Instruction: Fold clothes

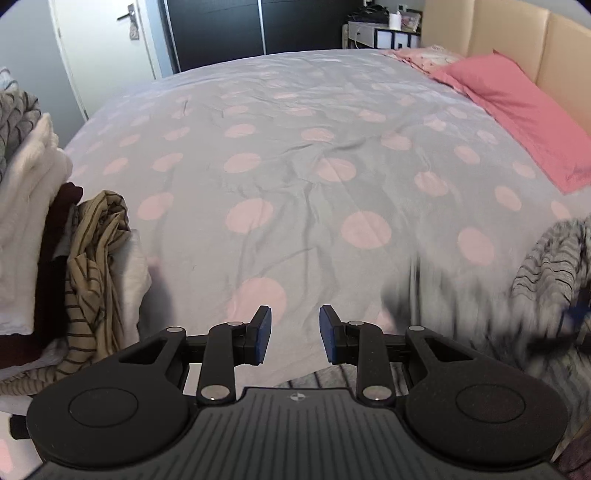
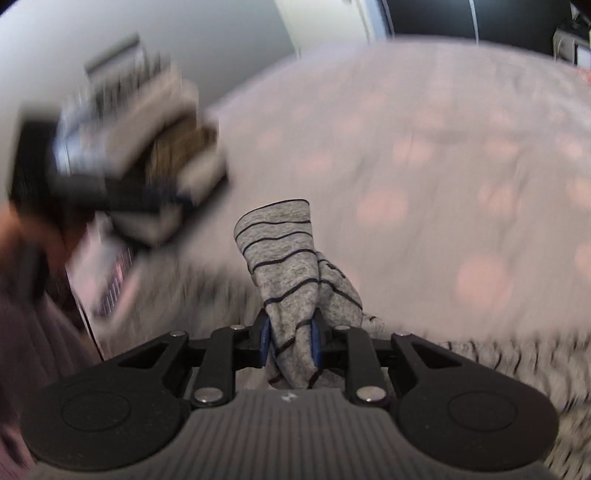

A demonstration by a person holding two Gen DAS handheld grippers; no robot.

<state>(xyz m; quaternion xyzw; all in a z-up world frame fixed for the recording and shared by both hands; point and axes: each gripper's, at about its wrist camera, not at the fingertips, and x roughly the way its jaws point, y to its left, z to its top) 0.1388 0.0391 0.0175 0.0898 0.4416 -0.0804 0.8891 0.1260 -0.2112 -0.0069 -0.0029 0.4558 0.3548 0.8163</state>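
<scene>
Left wrist view: the bed (image 1: 295, 155) lies bare ahead of the left gripper (image 1: 295, 338), jaws apart, holding nothing. Right gripper (image 2: 290, 341) pinches the striped grey garment (image 2: 284, 266), which bunches up just beyond its pads.

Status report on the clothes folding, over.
Right gripper clamped on grey striped garment. Left gripper open, empty, over spotted bedspread. Clothes pile off to one side.

The bed cover (image 1: 295, 155) is pale grey with large pink dots. A plain coral-pink pillow (image 1: 517, 110) lies against a beige headboard (image 1: 498, 33). The garment (image 2: 284, 266) is heather grey with thin dark navy stripes. At the bed's edge, a tan piece (image 1: 96, 258) carries dark stripes, beside white (image 1: 33, 192) and dark maroon (image 1: 55, 240) folds. The hand-held gripper (image 1: 295, 334) is black with blue pads (image 1: 263, 336). The door (image 1: 110, 44) is white, the wardrobe (image 1: 258, 26) black.
</scene>
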